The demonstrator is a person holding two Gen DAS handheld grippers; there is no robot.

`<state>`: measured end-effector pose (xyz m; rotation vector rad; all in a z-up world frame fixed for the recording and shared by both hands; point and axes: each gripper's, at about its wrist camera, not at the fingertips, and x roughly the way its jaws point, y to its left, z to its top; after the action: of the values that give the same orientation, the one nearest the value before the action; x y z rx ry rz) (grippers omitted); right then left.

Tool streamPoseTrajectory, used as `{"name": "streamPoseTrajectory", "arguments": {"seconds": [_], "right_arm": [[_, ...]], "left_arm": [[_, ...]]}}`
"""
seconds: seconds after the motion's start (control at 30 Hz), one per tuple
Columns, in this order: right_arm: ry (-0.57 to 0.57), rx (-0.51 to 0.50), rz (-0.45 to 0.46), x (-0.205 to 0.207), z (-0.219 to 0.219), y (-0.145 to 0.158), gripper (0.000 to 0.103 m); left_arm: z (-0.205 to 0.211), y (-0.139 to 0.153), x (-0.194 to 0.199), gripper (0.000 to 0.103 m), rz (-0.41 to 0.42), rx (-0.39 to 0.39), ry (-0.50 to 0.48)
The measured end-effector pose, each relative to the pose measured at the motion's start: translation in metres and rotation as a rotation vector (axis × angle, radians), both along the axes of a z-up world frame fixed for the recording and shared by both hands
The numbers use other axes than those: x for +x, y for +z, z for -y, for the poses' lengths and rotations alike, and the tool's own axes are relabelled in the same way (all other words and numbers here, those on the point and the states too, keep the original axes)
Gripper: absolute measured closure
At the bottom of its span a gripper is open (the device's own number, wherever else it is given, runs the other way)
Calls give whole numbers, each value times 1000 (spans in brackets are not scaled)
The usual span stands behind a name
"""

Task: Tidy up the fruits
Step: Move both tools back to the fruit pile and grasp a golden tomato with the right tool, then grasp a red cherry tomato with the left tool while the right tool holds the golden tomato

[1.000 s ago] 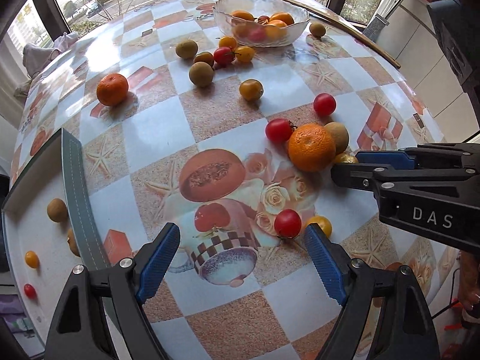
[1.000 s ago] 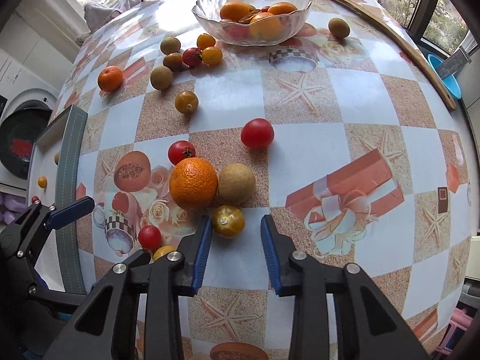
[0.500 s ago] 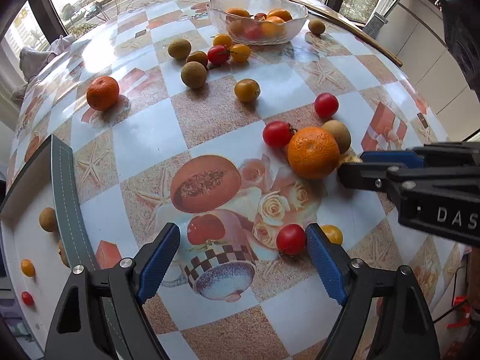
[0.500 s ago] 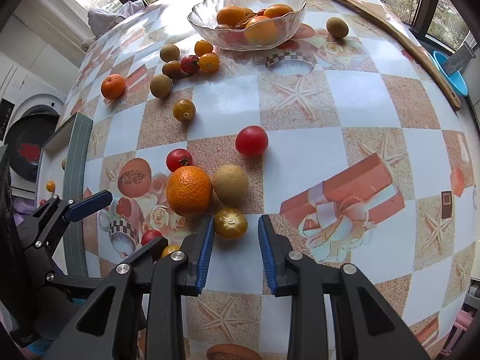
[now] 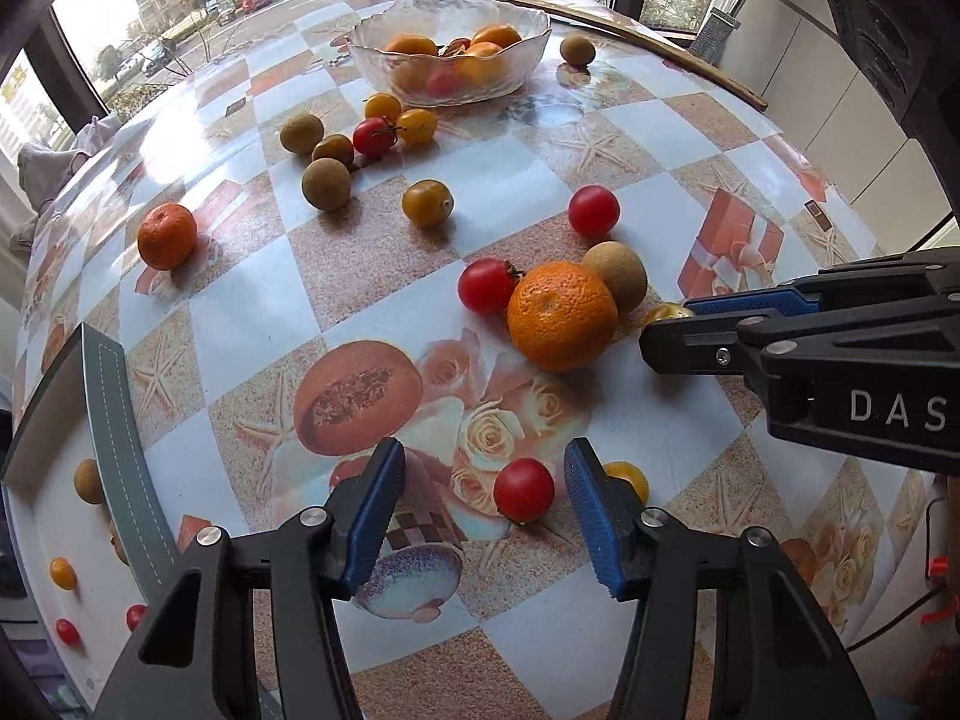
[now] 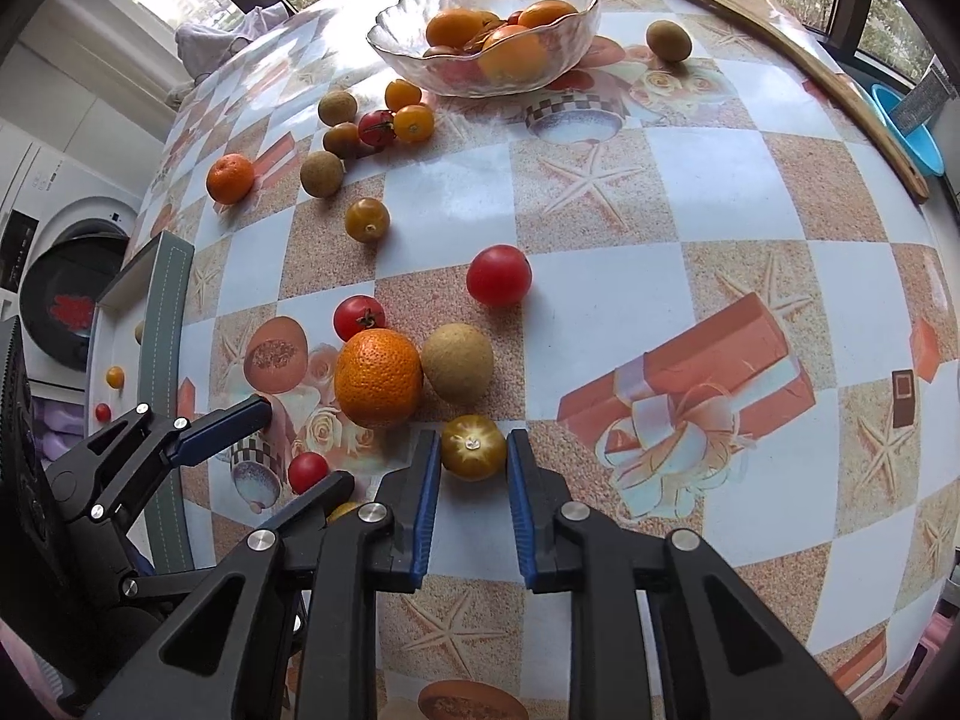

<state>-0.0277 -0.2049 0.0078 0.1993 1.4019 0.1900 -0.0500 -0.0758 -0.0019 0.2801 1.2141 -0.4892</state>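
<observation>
Bracketing round yellow tomato (image 6: 473, 447) | right tongs (image 6: 471, 483) (ribbed blue pads)

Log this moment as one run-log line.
left gripper: open, red cherry tomato between fingers | right gripper: open, straddling yellow tomato | glass bowl: partly filled

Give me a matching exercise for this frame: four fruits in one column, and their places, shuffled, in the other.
Things:
1. yellow tomato
2. small red tomato
3. large orange
4. lone brown fruit

Places:
A. beside the glass bowl, at the far end of the table
B. between the right gripper jaws
C. touching a brown fruit, mid-table
D. between the left gripper jaws

Pairs: 1-B, 2-D, 3-C, 4-A
</observation>
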Motion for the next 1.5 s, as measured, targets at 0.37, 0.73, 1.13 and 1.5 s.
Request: {"name": "streamPoseTrajectory", "arguments": {"seconds": [0.37, 0.73, 1.13, 1.5], "right_arm": [[-35, -1, 1, -2, 9, 5, 79], [-33, 5, 7, -5, 7, 13, 79], [-41, -1, -1, -11, 4, 13, 79], [-54, 1, -5, -13, 9, 12, 79]], "left_arm": [[-12, 5, 11, 88, -90, -134, 56], [-44, 12, 8, 88, -117, -178, 154], [-23, 1, -11, 58, -77, -87, 65], [-11, 3, -5, 84, -69, -111, 57]]}}
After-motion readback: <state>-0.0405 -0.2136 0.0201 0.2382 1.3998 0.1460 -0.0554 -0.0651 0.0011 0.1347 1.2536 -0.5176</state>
